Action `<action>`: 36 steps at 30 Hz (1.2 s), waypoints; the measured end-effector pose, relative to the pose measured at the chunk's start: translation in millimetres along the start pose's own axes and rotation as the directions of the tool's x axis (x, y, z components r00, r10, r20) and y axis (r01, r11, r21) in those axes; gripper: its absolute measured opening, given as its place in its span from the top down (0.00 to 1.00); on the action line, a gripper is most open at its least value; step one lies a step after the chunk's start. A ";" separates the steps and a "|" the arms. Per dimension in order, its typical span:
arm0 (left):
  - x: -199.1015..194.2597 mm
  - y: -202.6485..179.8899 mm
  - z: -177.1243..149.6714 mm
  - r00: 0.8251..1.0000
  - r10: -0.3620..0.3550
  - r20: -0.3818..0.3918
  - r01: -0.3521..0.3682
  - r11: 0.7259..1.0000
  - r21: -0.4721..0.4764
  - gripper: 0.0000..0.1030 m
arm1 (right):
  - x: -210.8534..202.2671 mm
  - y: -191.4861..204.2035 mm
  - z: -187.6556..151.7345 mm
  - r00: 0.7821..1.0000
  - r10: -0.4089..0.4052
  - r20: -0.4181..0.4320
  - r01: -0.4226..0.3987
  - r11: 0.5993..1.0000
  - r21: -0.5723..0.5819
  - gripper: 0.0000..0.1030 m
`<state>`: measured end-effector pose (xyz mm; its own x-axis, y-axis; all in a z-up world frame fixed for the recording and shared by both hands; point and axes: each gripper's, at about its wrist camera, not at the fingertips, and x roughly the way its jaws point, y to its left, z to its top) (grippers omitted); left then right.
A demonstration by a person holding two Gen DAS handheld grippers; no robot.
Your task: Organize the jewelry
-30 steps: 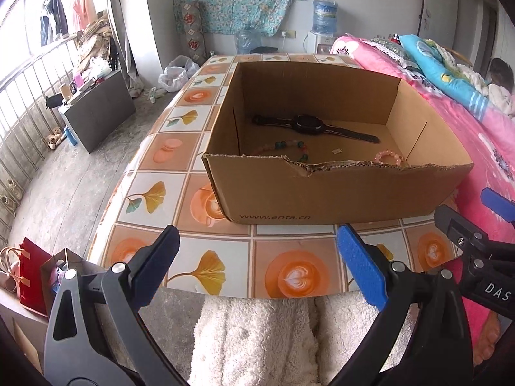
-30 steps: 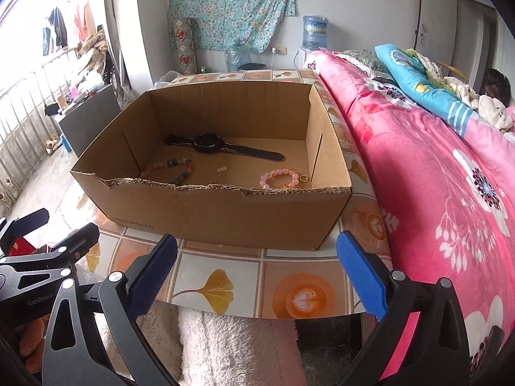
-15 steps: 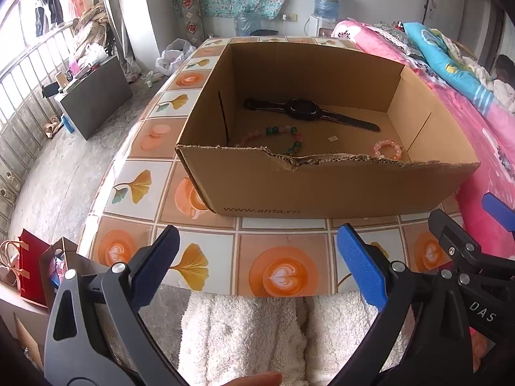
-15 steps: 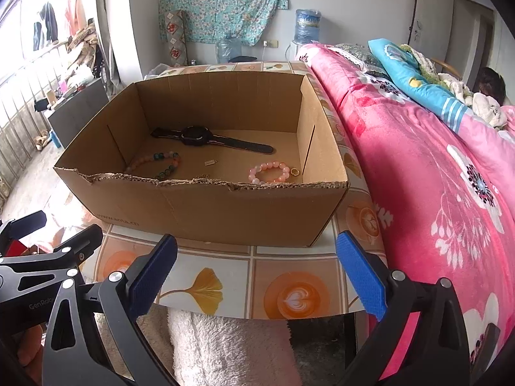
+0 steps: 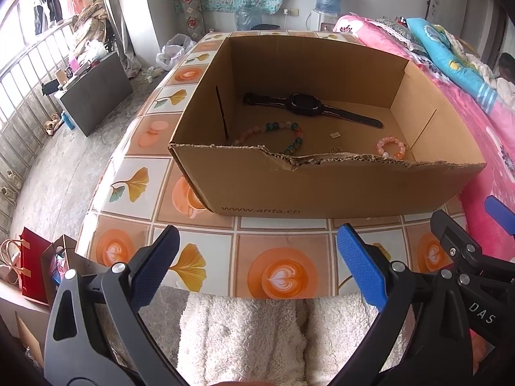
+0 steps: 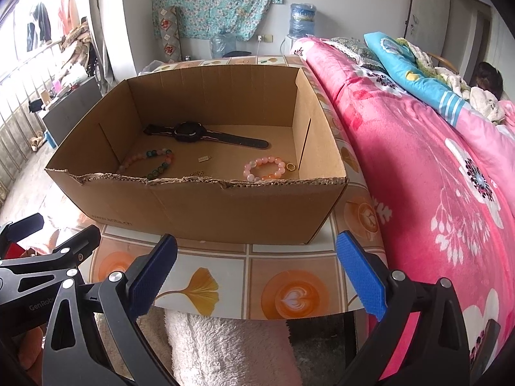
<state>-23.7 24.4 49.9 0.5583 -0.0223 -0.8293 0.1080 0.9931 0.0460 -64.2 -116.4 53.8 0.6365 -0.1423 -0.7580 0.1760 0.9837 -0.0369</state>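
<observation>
An open cardboard box (image 5: pixel 322 189) (image 6: pixel 206 202) stands on the tiled table. Inside lie a black watch (image 5: pixel 305 109) (image 6: pixel 193 133), a multicoloured bead string (image 5: pixel 289 135) (image 6: pixel 154 160), a pink bead bracelet (image 5: pixel 391 146) (image 6: pixel 265 169), a gold ring (image 6: pixel 290 167), a small gold piece (image 5: pixel 335 134) (image 6: pixel 204 159) and a thin gold chain (image 6: pixel 196 172) by the near wall. My left gripper (image 5: pixel 257 267) is open and empty, held before the box's near wall. My right gripper (image 6: pixel 257 270) is likewise open and empty, beside it.
The table (image 5: pixel 283 276) has a patterned tile top, its near edge just below the grippers. A pink flowered bed (image 6: pixel 434 177) runs along the right. A white fleecy garment (image 5: pixel 244 337) lies below the table edge. A red bag (image 5: pixel 32 267) and grey cabinet (image 5: pixel 96 90) stand left.
Both grippers have risen and tilted down over the second, so more of the box floor shows. Both stay open; the jewelry has not moved.
</observation>
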 end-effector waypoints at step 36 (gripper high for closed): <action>6.3 -1.4 4.2 1.000 -0.024 -0.019 0.024 1.000 -0.007 0.08 | 1.3 -0.8 2.5 0.999 -0.039 -0.007 0.039 0.999 0.008 0.06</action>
<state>-16.8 22.4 46.9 0.5397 -0.0436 -0.8407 0.1156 0.9930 0.0227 -61.6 -117.7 54.5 0.6240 -0.1800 -0.7604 0.2066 0.9765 -0.0617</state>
